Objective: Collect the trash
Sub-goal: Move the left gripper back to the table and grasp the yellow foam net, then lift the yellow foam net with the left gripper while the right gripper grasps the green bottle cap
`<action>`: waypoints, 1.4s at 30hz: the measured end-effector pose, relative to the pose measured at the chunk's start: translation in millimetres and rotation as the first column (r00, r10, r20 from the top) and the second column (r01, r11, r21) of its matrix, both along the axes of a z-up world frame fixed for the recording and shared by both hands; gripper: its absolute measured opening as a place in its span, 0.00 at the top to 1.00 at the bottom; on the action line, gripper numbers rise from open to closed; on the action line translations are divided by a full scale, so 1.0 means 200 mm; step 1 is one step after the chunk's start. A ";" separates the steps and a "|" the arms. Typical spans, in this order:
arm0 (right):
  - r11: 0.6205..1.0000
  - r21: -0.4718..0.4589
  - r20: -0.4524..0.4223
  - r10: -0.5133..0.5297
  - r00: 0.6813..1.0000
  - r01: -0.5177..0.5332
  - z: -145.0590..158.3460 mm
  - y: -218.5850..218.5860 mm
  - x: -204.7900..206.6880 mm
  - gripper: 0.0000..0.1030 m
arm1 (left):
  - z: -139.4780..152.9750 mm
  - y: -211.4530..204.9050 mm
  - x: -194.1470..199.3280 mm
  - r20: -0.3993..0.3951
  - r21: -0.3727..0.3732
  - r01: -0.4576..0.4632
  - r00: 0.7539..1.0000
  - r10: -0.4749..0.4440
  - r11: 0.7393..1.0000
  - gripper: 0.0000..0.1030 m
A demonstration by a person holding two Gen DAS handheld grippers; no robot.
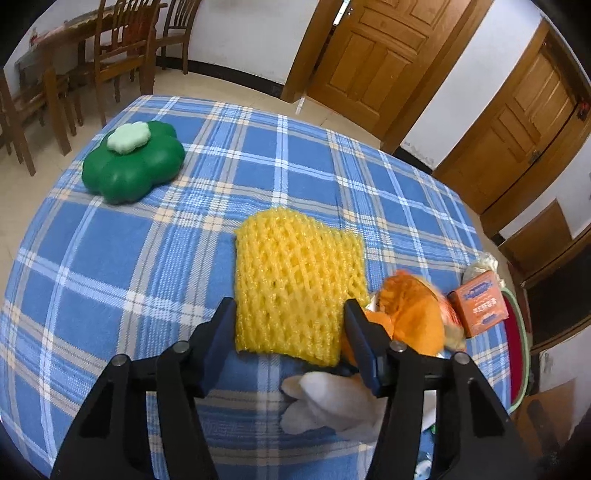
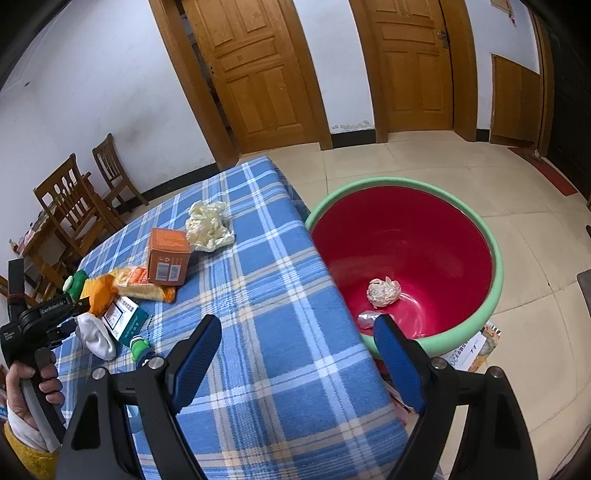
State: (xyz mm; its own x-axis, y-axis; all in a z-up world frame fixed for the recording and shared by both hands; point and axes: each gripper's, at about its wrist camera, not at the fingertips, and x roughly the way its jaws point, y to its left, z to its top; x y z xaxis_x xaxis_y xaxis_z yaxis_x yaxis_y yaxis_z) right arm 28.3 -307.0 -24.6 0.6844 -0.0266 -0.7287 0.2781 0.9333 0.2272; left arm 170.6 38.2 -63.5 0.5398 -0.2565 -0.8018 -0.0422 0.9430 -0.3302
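With the left gripper (image 1: 291, 314) half open around the yellow foam net (image 1: 295, 284), unpinched, the orange wrapper (image 1: 410, 310) could be snagged.

A home, by the look of it, likely a dining or living room. Ahead of the left tongs (image 1: 290, 321), past the blue plaid cloth (image 1: 147, 258) on the worktop, stand wooden chairs (image 1: 122, 48) at a wooden table (image 1: 62, 33). Panelled wooden doors (image 2: 258, 74) in matching frames are set in white walls (image 2: 92, 81) with a dark skirting. Beyond the right tongs (image 2: 297, 350) the floor (image 2: 406, 162) is pale tile, where a red basin (image 2: 406, 240) with a green rim sits beside the worktop.
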 end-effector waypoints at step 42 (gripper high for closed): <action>0.963 0.024 -0.058 0.269 0.961 -0.268 -0.07 0.48 0.13 0.16 | -0.05 0.39 -0.37 -0.008 -0.067 -0.073 0.997 0.073 0.995 0.45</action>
